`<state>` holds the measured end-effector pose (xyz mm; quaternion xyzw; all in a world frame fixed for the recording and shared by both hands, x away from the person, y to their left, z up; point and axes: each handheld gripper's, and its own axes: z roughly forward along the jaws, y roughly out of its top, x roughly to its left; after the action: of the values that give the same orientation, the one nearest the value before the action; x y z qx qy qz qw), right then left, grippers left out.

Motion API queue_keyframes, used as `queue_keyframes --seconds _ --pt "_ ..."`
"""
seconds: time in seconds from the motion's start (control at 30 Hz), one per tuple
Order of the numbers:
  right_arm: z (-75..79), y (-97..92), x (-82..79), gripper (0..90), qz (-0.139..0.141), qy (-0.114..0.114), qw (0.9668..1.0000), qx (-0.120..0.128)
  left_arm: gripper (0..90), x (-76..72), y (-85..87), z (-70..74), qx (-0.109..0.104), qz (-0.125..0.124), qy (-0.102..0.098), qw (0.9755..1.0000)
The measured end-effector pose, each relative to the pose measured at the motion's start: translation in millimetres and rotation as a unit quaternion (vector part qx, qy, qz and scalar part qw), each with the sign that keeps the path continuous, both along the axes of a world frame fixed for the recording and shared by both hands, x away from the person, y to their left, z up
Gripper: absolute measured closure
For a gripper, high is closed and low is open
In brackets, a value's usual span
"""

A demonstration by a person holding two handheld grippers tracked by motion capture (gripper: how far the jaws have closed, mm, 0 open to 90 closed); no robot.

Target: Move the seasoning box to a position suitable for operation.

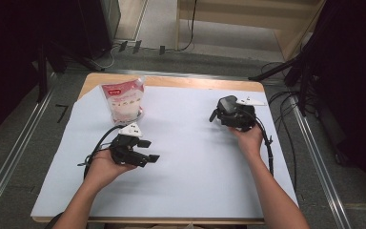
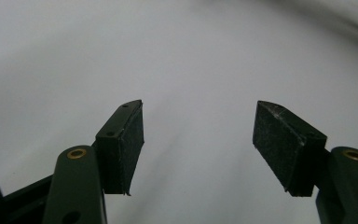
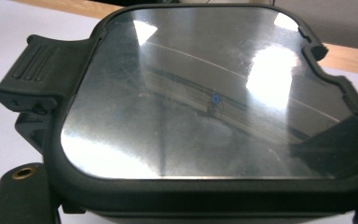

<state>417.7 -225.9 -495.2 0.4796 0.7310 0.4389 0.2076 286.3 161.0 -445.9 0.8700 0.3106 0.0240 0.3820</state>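
Note:
My left gripper (image 1: 149,150) is held low over the white sheet (image 1: 195,157) at the left, its jaws pointing right. In the left gripper view this gripper (image 2: 199,140) stands open, with only white sheet between its pads (image 2: 130,140). At the back right, my right gripper (image 1: 225,113) is closed around a black box with a shiny mirror-like lid (image 3: 205,98) and a ribbed latch tab (image 3: 35,70). The box (image 1: 228,105) is held just above the sheet. A black finger with a brass screw (image 3: 23,186) shows at the box's lower left.
A red and white pouch (image 1: 123,99) stands upright at the back left of the table, just behind the left gripper. The table's wooden edge (image 1: 181,81) runs along the back. Cables (image 1: 286,138) trail off the right side.

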Motion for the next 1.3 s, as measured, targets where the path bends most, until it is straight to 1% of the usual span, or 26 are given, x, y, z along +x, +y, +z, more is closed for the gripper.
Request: queue_keyframes --seconds 0.03,0.07,0.13,0.17,0.23,0.27,0.3,0.37,0.47,0.5,0.6,0.63,0.67,0.7,0.73,0.77,0.8,0.83,0.9,0.93,1.17,1.2,1.3 --pt "0.6 1.2 -1.3 15.3 0.003 0.003 1.0000 -0.001 35.0 0.6 -0.3 0.0 0.000 -0.002 -0.002 1.0000" --pt "0.6 2.9 -2.4 15.3 0.008 0.002 1.0000 -0.004 35.0 1.1 -0.6 0.2 0.000 -0.004 -0.002 1.0000" --pt "1.1 6.0 -5.3 15.3 0.015 0.004 0.9998 -0.009 35.1 1.5 -2.1 0.1 -0.002 0.000 -0.003 1.0000" --pt "1.5 7.3 -6.9 15.3 0.019 0.005 0.9997 -0.012 35.0 2.5 -2.3 0.0 0.000 -0.003 -0.004 1.0000" --pt "2.2 10.0 -9.7 15.3 0.026 0.003 0.9995 -0.014 35.0 3.8 -3.0 -0.1 -0.001 -0.005 -0.004 1.0000" --pt "2.6 10.9 -10.8 15.3 0.028 0.003 0.9995 -0.013 35.0 4.3 -3.7 -0.5 -0.002 -0.005 -0.004 1.0000" --pt "3.3 12.2 -12.5 15.3 0.028 0.005 0.9996 -0.010 35.0 4.9 -3.9 -0.2 0.001 -0.005 -0.003 1.0000" --pt "3.6 13.1 -13.7 15.3 0.030 0.002 0.9995 -0.010 35.0 5.3 -4.3 -0.1 0.002 -0.005 -0.002 1.0000" --pt "6.7 16.7 -19.2 15.3 0.037 -0.001 0.9993 -0.010 35.0 7.3 -5.1 -0.4 -0.002 -0.006 -0.002 1.0000" --pt "7.5 17.6 -20.8 15.3 0.038 -0.002 0.9992 -0.008 35.0 7.7 -5.3 -0.2 0.001 -0.005 -0.001 1.0000" --pt "8.8 18.9 -23.5 15.3 0.043 -0.005 0.9990 -0.010 35.0 8.9 -5.9 -0.7 0.000 -0.006 -0.002 1.0000" --pt "9.6 20.4 -25.8 15.3 0.044 -0.002 0.9990 -0.009 35.0 9.6 -6.1 -0.9 -0.001 -0.007 -0.001 1.0000" --pt "10.0 21.9 -28.0 15.3 0.047 -0.005 0.9988 -0.009 35.0 10.2 -6.8 -0.6 0.001 -0.007 -0.001 1.0000" --pt "10.2 22.7 -29.2 15.3 0.048 -0.004 0.9988 -0.010 35.0 10.8 -7.3 -0.8 -0.003 -0.008 -0.001 1.0000" --pt "10.5 24.3 -31.0 15.2 0.050 -0.003 0.9987 -0.011 35.0 11.5 -7.4 -0.6 0.001 -0.010 -0.004 0.9999" --pt "10.5 25.0 -31.9 15.3 0.053 -0.004 0.9985 -0.011 35.0 12.3 -7.4 0.0 0.006 -0.012 -0.004 0.9999" --pt "10.5 25.0 -31.9 15.3 0.053 -0.004 0.9985 -0.011 35.0 12.3 -7.4 0.0 0.006 -0.012 -0.004 0.9999" --pt "10.6 28.6 -35.4 15.3 0.058 -0.003 0.9982 -0.012 35.0 13.3 -8.6 -0.6 0.000 -0.010 -0.004 0.9999" --pt "10.5 30.0 -36.5 15.3 0.060 -0.005 0.9981 -0.013 35.0 14.1 -9.1 -0.6 0.001 -0.011 -0.004 0.9999" --pt "10.4 33.4 -39.7 15.3 0.068 -0.004 0.9976 -0.014 35.0 15.3 -9.7 -0.7 0.001 -0.013 -0.002 0.9999" --pt "8.0 39.7 -49.4 15.3 0.084 0.002 0.9964 -0.016 35.0 19.2 -12.2 -0.7 0.001 -0.016 -0.003 0.9999" --pt "8.0 41.5 -51.3 15.3 0.084 0.002 0.9964 -0.013 35.0 19.6 -12.3 -0.7 0.002 -0.017 -0.003 0.9999" --pt "8.4 43.8 -53.9 15.3 0.088 0.002 0.9960 -0.012 35.0 20.5 -12.9 -0.4 0.001 -0.016 -0.003 0.9999"
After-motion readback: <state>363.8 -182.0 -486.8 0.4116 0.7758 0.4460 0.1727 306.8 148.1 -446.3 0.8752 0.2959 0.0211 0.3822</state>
